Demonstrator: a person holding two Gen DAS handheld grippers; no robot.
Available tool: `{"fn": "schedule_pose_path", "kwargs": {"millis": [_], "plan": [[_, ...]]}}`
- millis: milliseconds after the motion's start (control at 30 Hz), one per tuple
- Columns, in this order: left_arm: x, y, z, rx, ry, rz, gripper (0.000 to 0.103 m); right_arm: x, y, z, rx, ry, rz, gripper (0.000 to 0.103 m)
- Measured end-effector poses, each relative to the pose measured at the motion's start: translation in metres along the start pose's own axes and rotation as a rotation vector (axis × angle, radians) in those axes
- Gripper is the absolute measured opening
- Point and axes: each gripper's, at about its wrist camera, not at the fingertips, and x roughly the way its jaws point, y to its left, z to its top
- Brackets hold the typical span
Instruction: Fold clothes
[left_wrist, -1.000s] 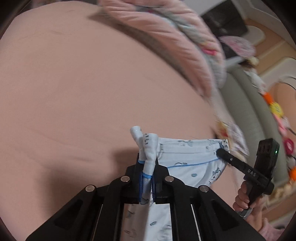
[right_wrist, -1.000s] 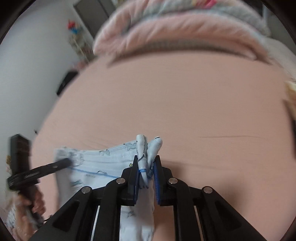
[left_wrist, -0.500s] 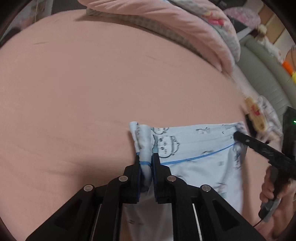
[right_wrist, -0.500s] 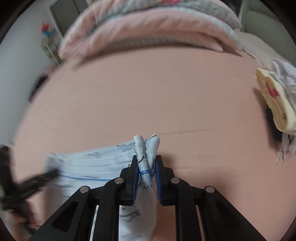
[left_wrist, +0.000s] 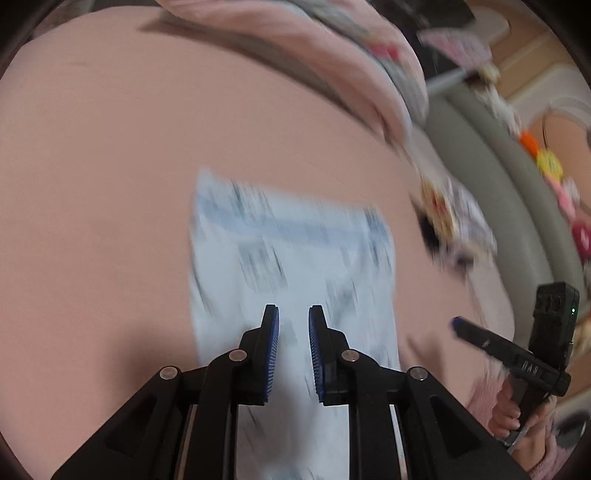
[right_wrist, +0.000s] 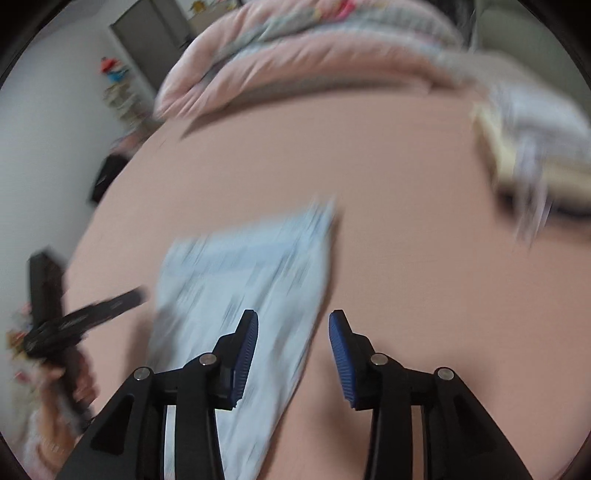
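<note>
A light blue printed garment (left_wrist: 291, 254) lies flat on the pink bed sheet (left_wrist: 110, 166), blurred by motion. My left gripper (left_wrist: 293, 314) is open and empty, raised over the garment's near part. In the right wrist view the garment (right_wrist: 251, 273) lies ahead and to the left. My right gripper (right_wrist: 293, 317) is open and empty, its left finger over the garment's right edge. The right gripper also shows in the left wrist view (left_wrist: 458, 325), off the garment's right side. The left gripper's finger shows in the right wrist view (right_wrist: 125, 299), at the garment's left edge.
A pink quilt (right_wrist: 295, 62) lies rolled along the far edge of the bed. A stack of folded clothes (right_wrist: 535, 147) sits on the sheet at the right, also in the left wrist view (left_wrist: 454, 225). A grey padded bed rail (left_wrist: 517, 192) runs along the right.
Both grippers have opened and let go of the garment's corners. The garment now lies flat on the sheet and both grippers have pulled back from it.
</note>
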Motion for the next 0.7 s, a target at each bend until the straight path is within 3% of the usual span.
{"fn": "schedule_pose_path", "kwargs": {"millis": [100,167,200,233,300,400,467,500,633,700], "plan": [[0.012,-0.021,-0.043,0.025,0.119,0.061,0.014,0.026,0.022,-0.059,-0.006,0.109,0.053,0.040],[0.013,-0.031,-0.062,0.089,0.151,0.188,0.014,0.044,0.036,-0.085,-0.057,0.164,0.038,0.040],[0.010,-0.030,-0.072,0.110,0.160,0.267,0.015,0.065,0.052,-0.077,-0.093,0.186,0.011,0.039],[0.005,-0.026,-0.079,0.106,0.158,0.315,0.015,0.078,0.066,-0.068,-0.122,0.197,-0.023,0.039],[-0.012,-0.014,-0.089,0.051,0.133,0.352,0.016,0.068,0.067,-0.082,-0.158,0.197,-0.071,0.039],[-0.033,-0.012,-0.099,-0.045,0.073,0.381,0.016,0.048,0.058,-0.097,-0.158,0.214,-0.073,0.043],[-0.047,-0.019,-0.108,-0.099,0.021,0.360,0.017,0.033,0.048,-0.105,-0.135,0.203,-0.046,0.045],[-0.053,-0.021,-0.114,-0.139,-0.009,0.300,0.018,0.025,0.042,-0.109,-0.112,0.191,-0.019,0.045],[-0.062,-0.006,-0.140,-0.364,-0.105,-0.067,0.025,0.002,0.022,-0.125,-0.020,0.128,0.074,0.046],[-0.052,-0.012,-0.141,-0.380,-0.158,-0.069,0.028,0.008,0.018,-0.127,0.021,0.121,0.077,0.046]]}}
